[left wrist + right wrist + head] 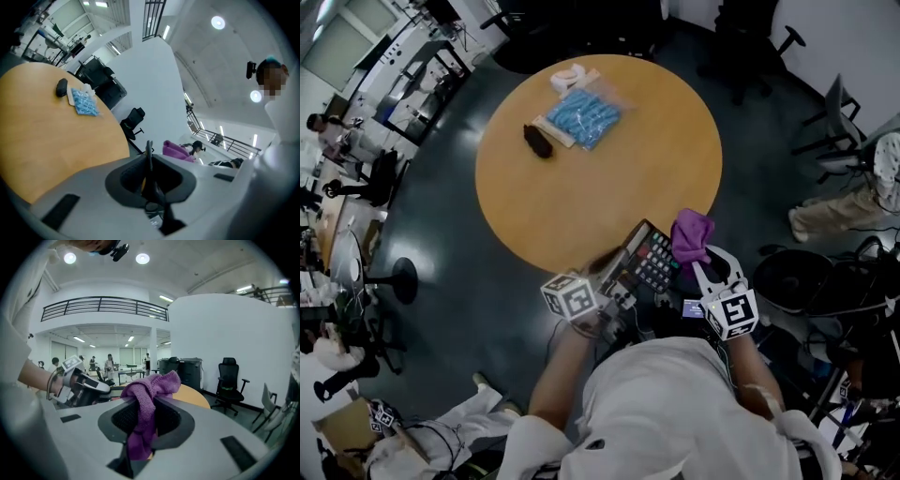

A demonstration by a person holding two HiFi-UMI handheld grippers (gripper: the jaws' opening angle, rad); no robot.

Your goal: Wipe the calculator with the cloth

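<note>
Pinching tight, left hand-held gripper point(149, 177) holds calculator point(651, 257), right hand-held gripper point(143, 420) holds cloth point(152, 385).

Open lab hall: workbenches point(420, 58), office chairs point(229, 379)

1. The room was bright and evenly lit from above. Round ceiling lamps point(142, 258) and strip lights point(164, 298) burned out to white in both gripper views.
2. In the head view the table point(609, 178) was softly lit, with almost no shadows. The dark floor point(450, 281) carried a pale glare spot at the left.
3. The left gripper point(614, 267) was smeared by motion blur in that view.
4. All views bent strongly at the edges, and the gripper views had black corners.
5. The cloth point(140, 418), very near the lens in the right gripper view, looked slightly soft.
</note>
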